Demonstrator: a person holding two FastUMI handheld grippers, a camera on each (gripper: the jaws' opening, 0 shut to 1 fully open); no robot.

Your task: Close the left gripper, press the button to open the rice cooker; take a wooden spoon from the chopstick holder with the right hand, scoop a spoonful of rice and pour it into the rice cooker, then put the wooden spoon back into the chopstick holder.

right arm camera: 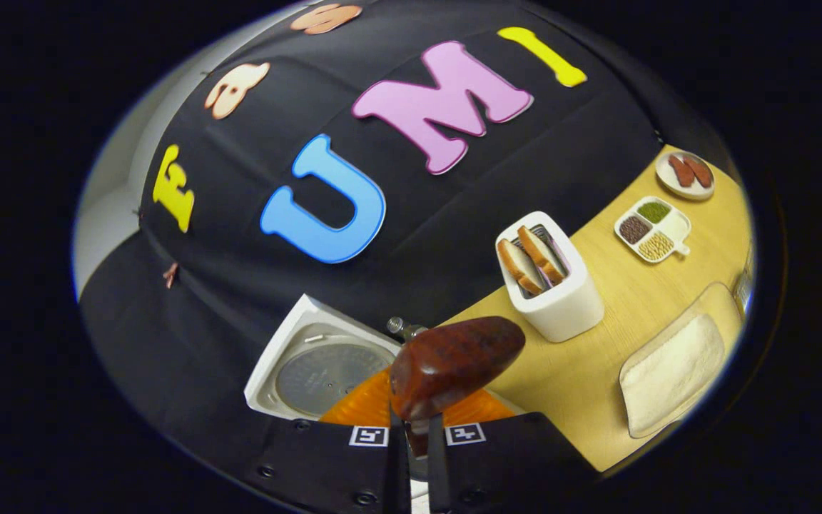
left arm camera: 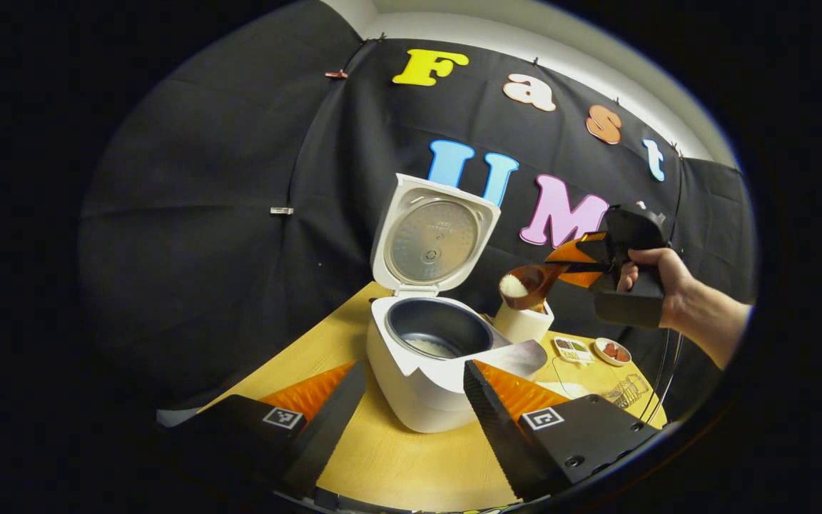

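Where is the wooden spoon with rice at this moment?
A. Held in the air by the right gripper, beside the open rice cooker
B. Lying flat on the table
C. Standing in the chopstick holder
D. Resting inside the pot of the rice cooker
A: in the left gripper view the right gripper holds the wooden spoon, loaded with rice, above the table next to the rice cooker, whose lid stands open.

The white rice cooker (left arm camera: 418, 371) stands on the bench (left arm camera: 397, 464), lid (left arm camera: 434, 239) upright and open, with a little rice in its dark inner pot (left arm camera: 439, 330). The reddish-brown wooden spoon (left arm camera: 529, 284), its bowl holding white rice, hangs above and beside the cooker.
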